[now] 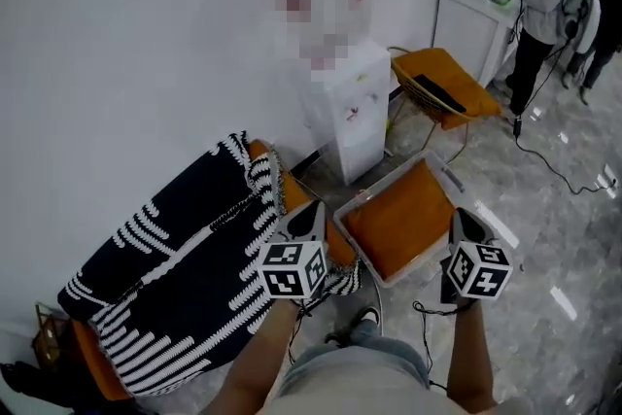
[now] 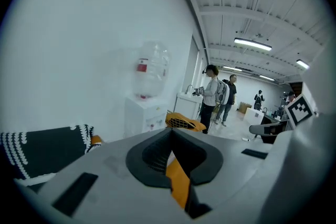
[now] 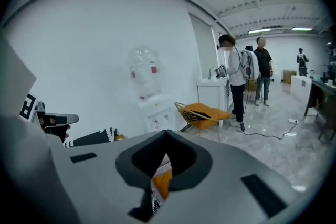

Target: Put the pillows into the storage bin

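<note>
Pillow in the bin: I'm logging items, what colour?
The pillow is orange; head view shows best.

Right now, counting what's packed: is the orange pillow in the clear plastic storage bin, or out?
In. The orange pillow lies flat inside the clear plastic storage bin, whose rim shows around it in the head view.

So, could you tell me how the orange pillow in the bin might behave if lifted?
Probably floppy: the pillow fills the bin with a soft, uneven surface. Likely light for its size. Its matte fabric should grip rather than slip.
</note>
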